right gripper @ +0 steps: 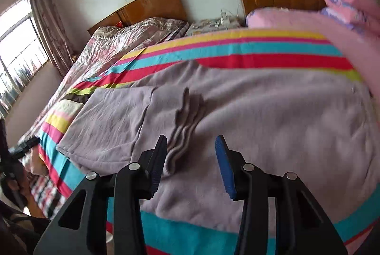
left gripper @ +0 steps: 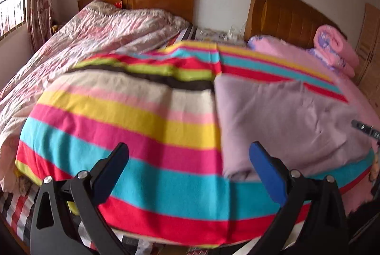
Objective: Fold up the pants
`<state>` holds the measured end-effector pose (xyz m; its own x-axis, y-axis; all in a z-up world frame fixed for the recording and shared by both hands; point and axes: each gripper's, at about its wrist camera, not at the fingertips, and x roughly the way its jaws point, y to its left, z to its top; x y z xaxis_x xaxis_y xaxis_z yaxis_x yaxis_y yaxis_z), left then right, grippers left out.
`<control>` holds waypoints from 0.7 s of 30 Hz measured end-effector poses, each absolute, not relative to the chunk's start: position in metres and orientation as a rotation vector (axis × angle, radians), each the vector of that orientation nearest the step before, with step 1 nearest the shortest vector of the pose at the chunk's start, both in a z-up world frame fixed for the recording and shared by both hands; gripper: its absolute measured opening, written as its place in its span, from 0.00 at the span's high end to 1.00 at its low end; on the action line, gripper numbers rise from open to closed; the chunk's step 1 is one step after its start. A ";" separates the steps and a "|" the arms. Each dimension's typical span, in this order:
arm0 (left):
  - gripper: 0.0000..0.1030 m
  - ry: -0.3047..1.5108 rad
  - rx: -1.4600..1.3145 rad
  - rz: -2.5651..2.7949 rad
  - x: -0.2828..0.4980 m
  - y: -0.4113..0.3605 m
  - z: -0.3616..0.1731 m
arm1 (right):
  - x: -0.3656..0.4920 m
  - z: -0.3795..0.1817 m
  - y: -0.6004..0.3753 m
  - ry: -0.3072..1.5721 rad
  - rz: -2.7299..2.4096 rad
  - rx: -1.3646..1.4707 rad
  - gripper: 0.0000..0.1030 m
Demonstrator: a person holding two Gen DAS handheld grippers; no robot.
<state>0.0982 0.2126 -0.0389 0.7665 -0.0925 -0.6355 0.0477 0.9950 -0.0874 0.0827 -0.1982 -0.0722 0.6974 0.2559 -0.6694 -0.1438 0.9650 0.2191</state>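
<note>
A: Where are the pants right now?

B: The grey-lilac fleece pants (right gripper: 249, 112) lie flat on the striped blanket (left gripper: 118, 126) that covers the bed. They look folded at least once: a bunched, layered edge (right gripper: 182, 126) runs away from the camera just beyond the right claw (right gripper: 191, 164).

A: And the claws?

B: The right claw stands partly open with nothing between its pads; the layered edge sits just ahead of its dark finger, apart from it as far as I can tell. The left claw (left gripper: 187, 169) is spread wide and empty, hovering over the bare stripes, with the pants off to its right.

A: So which hand is nearer the cloth?

B: The right, clearly. It is directly above the garment. In the left wrist view only the near corner of the pants (left gripper: 237, 172) comes close to the blue finger, and they are not touching.

A: Which way does the garment run?

B: Its long axis lies across the bed, side to side. I judge that the next fold brings one end over the other along that line, so the left claw would need to move right to reach its end.
</note>
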 end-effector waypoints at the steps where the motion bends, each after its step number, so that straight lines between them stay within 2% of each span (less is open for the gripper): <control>1: 0.02 0.649 -0.064 -0.114 0.108 0.201 -0.025 | 0.093 -0.066 -0.193 0.746 0.238 0.116 0.58; 5: 0.01 0.638 -0.076 -0.311 0.181 0.127 -0.008 | 0.137 -0.066 -0.145 0.740 0.346 -0.046 0.56; 9: 0.01 0.790 0.001 -0.352 0.248 0.069 -0.049 | 0.164 -0.081 -0.110 0.774 0.397 -0.150 0.56; 11: 0.01 0.866 0.067 -0.278 0.265 0.061 -0.079 | 0.172 -0.095 -0.110 0.817 0.391 -0.189 0.56; 15: 0.01 0.946 0.016 -0.240 0.278 0.080 -0.123 | 0.180 -0.121 -0.131 0.845 0.409 -0.153 0.54; 21: 0.01 0.932 0.042 -0.217 0.278 0.080 -0.130 | 0.178 -0.121 -0.136 0.832 0.421 -0.127 0.55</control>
